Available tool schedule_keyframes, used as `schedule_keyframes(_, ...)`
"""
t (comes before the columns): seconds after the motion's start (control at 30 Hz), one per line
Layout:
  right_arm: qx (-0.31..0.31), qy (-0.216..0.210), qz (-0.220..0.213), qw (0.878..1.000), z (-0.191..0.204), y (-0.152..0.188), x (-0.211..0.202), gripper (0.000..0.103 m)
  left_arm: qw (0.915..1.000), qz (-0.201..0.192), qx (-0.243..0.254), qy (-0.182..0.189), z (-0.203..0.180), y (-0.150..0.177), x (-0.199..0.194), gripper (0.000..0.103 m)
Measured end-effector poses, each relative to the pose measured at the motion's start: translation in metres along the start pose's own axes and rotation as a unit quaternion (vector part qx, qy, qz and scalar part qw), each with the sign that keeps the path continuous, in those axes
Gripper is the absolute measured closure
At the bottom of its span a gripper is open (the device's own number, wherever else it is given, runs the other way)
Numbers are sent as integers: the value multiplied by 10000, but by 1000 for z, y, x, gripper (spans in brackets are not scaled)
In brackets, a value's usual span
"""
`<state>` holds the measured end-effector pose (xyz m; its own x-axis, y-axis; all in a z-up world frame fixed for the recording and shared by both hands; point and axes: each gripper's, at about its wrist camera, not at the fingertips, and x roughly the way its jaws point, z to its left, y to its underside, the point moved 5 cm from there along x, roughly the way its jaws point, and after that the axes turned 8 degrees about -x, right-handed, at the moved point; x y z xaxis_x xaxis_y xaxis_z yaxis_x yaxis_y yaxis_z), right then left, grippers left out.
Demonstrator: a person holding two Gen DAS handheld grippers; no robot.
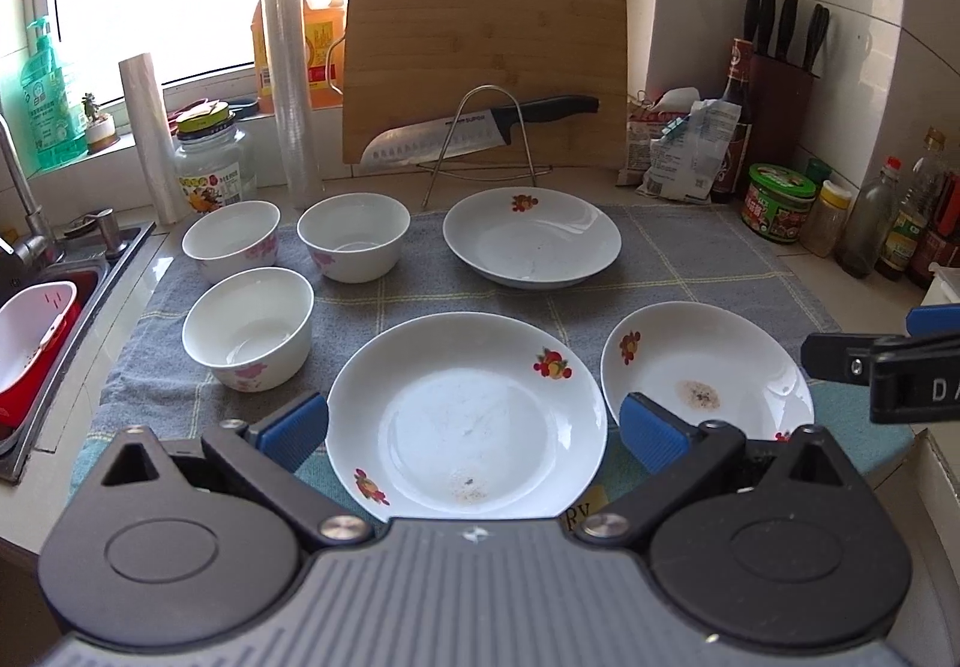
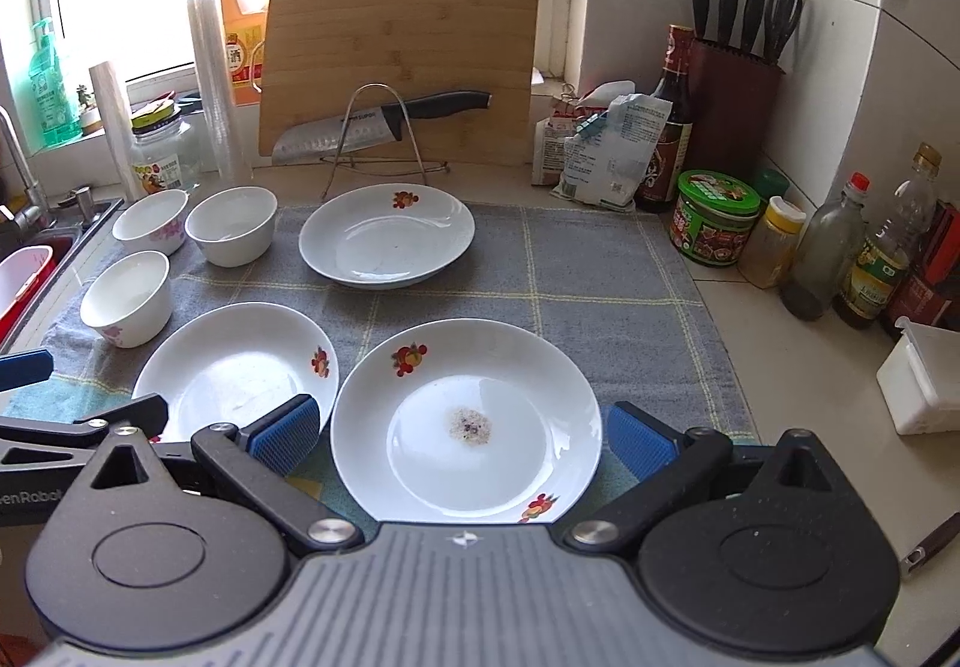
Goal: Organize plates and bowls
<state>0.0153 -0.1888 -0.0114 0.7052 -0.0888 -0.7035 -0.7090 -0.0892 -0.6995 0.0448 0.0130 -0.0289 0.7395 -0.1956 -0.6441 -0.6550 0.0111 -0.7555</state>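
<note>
Three white plates with fruit prints lie on a grey checked cloth (image 1: pixel 690 259). In the left wrist view my left gripper (image 1: pixel 474 430) is open above the near-left plate (image 1: pixel 465 415), with a blue pad on either side of it. The near-right plate (image 1: pixel 708 367) and the far plate (image 1: pixel 531 236) lie beyond. Three white bowls with pink flowers stand at the left: the front bowl (image 1: pixel 249 325), the back-left bowl (image 1: pixel 231 238) and the back-right bowl (image 1: pixel 353 235). In the right wrist view my right gripper (image 2: pixel 465 439) is open over the stained near-right plate (image 2: pixel 465 421), with the near-left plate (image 2: pixel 237 367) beside it.
A cutting board (image 1: pixel 486 66) leans at the back behind a knife (image 1: pixel 480 126) on a wire stand. Jars and sauce bottles (image 2: pixel 870 259) line the right wall, beside a knife block (image 2: pixel 735 90). A sink (image 1: pixel 42 331) with a red-and-white colander is at the left. A white box (image 2: pixel 921 385) sits at the right.
</note>
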Motion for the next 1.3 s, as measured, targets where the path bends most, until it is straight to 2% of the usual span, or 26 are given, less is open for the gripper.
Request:
schedule_keyframes(0.23, 257, 407, 95, 9988, -17, 8, 3, 0, 9987, -63, 164, 479, 5, 2, 6, 1)
schedule_keyframes(0.3, 344, 524, 108, 9980, -20, 11, 2, 0, 9972, -65, 206, 718, 4, 5, 9, 1)
schedule_keyframes(0.4, 429, 588, 165, 9972, -24, 17, 2, 0, 9936, -79, 257, 1099, 2, 9, 11, 1)
schedule_keyframes(0.5, 432, 622, 196, 9969, -27, 21, 3, 0, 9909, 13, 330, 1304, -2, 13, 14, 1)
schedule_keyframes(0.77, 351, 520, 263, 9977, -40, 19, 21, 0, 9883, 101, 611, 1392, -20, 28, 18, 1)
schedule_keyframes(1.07, -64, 28, 318, 9995, -59, 0, 65, 0, 9914, 266, 374, 1225, -42, 39, 35, 1)
schedule_keyframes(1.3, -520, -286, 541, 9968, -69, -8, 105, 0, 9912, 494, 438, 1144, -74, 50, 49, 1)
